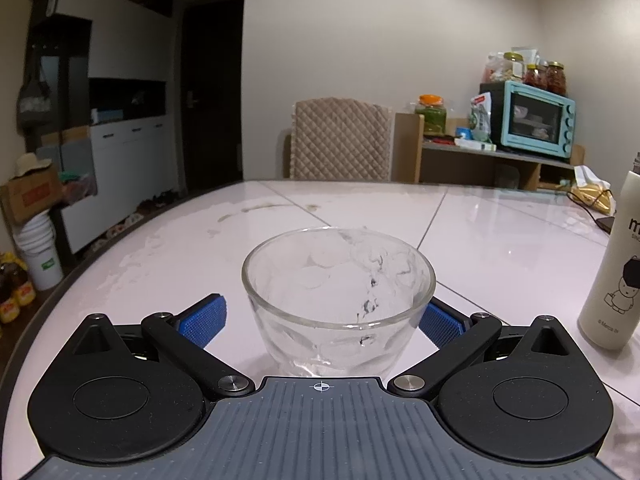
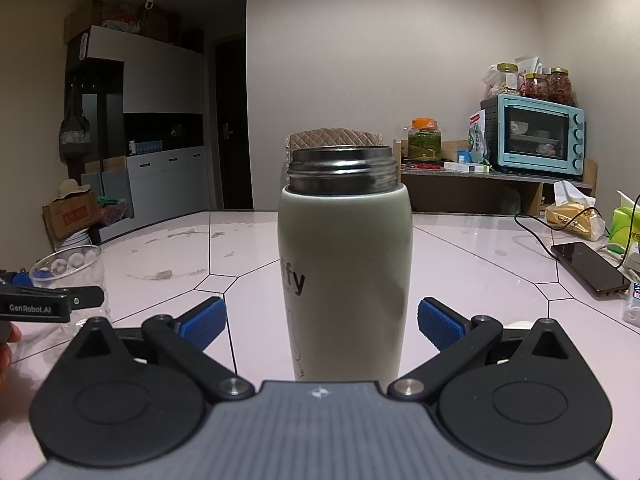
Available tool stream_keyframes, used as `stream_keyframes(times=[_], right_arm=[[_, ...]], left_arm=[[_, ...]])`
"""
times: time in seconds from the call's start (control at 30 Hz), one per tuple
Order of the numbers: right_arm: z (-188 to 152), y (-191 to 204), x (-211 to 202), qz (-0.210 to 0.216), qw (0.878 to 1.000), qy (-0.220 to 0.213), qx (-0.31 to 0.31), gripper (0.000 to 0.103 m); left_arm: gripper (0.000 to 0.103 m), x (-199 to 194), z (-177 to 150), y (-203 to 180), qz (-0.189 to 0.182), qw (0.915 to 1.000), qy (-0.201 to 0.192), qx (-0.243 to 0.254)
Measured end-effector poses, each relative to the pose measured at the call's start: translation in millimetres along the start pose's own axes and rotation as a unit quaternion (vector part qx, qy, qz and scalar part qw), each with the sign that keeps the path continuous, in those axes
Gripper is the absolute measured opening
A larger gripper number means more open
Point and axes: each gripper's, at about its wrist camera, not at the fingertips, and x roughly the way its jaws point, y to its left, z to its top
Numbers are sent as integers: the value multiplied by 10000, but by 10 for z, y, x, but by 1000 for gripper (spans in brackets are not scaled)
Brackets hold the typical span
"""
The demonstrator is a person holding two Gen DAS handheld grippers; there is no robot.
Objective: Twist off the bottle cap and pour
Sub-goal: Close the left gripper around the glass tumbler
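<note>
A clear empty glass (image 1: 340, 280) stands on the pale table (image 1: 160, 248), between the blue pads of my left gripper (image 1: 322, 320), which is open around it. The cream bottle (image 2: 346, 276) stands upright with its cap off and its threaded steel neck (image 2: 344, 170) bare. My right gripper (image 2: 322, 322) is open, with a gap between each pad and the bottle. In the left wrist view the bottle (image 1: 612, 280) stands at the right edge. In the right wrist view the glass (image 2: 68, 268) and left gripper (image 2: 56, 290) sit at far left. No cap is in view.
A phone (image 2: 588, 266) on a black cable, a yellow bag (image 2: 576, 216), a green tissue pack (image 2: 626, 224) and a small plastic bottle (image 2: 634, 304) lie at the table's right. A quilted chair (image 1: 340, 140) stands behind. The table edge (image 1: 60, 284) curves on the left.
</note>
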Motion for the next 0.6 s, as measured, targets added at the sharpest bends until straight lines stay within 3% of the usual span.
stream_keyframes(times=[0.6], right_arm=[[-16,5,53,-27,10000,0,31,103]], left_arm=[[103,19,19,72,-324,9992,-59,206]])
